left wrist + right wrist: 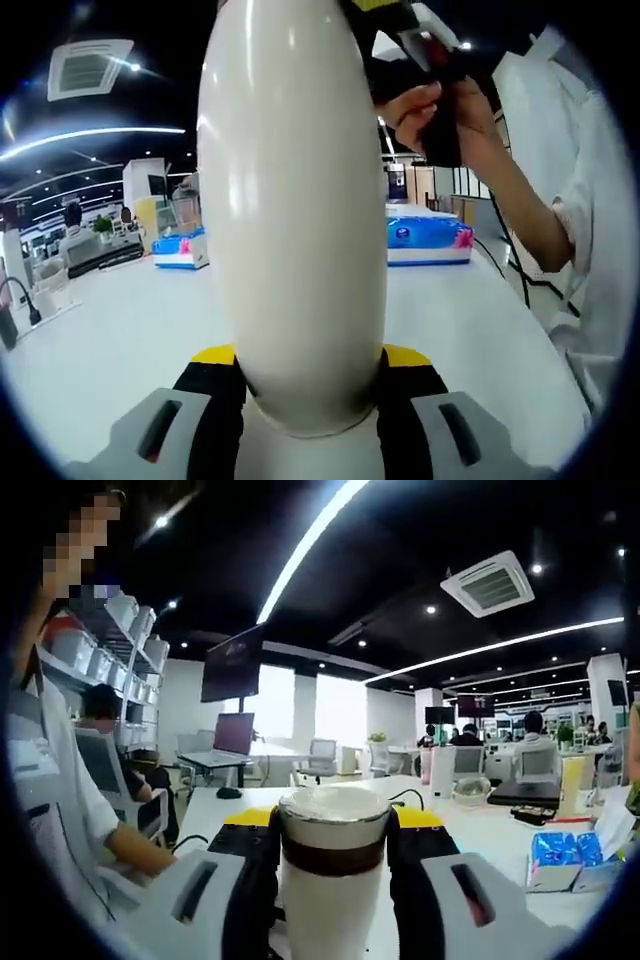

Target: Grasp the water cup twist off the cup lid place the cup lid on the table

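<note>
In the left gripper view, the left gripper (300, 385) has its 2 yellow-tipped jaws closed tight on the cream body of the water cup (295, 200), 1 jaw each side near its rounded base. The cup is carried clear of the table (120, 330), body running away from the camera toward the top of the view. At its far end a person's hand (440, 110) is seen working a dark tool; it's prob. the other gripper, but that can't be confirmed.

In the right gripper view, the right gripper (333, 855) has its jaws closed on the cup's top end, pads either side of the brown band, just under the cup lid (333, 810). Whether the pads bear on the lid itself or on the collar below can't be told.

Step in hand is judged to be the twist-off, w/ the lid not yet free.

- Left grip should be kept rigid so the smooth body isn't spun; it looks slippery.
- Right gripper should be turned about the cup's long axis, no sideways pull, else threads may bind.
- If the pads sit below the lid seam, a re-grip higher is advised.
- Lid should be lifted straight off once loose.
- Table beyond carries blue tissue packs (428, 240); bare white area near the cup is a better drop spot.
</note>
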`<state>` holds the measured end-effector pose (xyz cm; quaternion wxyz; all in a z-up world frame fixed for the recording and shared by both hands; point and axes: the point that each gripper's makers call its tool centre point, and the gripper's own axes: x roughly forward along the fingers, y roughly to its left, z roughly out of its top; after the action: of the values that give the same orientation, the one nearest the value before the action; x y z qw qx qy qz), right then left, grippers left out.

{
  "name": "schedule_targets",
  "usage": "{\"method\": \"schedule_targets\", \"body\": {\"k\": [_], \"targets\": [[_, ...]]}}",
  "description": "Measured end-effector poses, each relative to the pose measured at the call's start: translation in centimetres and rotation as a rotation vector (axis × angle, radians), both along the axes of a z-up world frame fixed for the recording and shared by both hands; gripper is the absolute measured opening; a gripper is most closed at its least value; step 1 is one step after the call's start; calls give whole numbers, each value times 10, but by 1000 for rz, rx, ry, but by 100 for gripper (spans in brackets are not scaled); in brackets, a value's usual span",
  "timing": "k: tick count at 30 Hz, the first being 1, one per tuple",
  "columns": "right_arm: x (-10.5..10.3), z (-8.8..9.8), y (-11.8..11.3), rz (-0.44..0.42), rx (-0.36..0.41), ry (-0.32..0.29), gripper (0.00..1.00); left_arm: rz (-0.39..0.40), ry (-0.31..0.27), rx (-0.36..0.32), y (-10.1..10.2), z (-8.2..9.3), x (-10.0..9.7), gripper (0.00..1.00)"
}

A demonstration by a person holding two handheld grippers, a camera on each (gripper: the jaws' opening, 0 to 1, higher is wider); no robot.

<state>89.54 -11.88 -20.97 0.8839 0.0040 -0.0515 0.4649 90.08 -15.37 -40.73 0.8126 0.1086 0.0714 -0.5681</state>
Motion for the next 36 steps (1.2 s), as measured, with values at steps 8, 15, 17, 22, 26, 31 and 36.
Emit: {"method": "schedule_targets", "body": {"k": [8, 15, 17, 22, 26, 31, 36], "targets": [[-1, -3, 1, 65, -35, 2, 45, -4, 7, -2, 0, 0, -1, 52], [0, -6, 3, 185, -38, 37, 45, 1, 9, -2, 0, 0, -2, 52], [1, -6, 3, 211, -40, 44, 45, 2, 9, -2, 0, 0, -2, 52], [-1, -9, 4, 268, -43, 50, 45, 2, 9, -2, 1, 0, -1, 52], [-2, -11, 4, 306, -50, 49, 45, 2, 9, -2, 1, 0, -2, 52], [-3, -14, 4, 317, -60, 46, 45, 4, 10, -2, 0, -1, -3, 52], [-4, -18, 4, 262, -55, 100, 46, 5, 9, -2, 0, -1, -4, 52]]}}
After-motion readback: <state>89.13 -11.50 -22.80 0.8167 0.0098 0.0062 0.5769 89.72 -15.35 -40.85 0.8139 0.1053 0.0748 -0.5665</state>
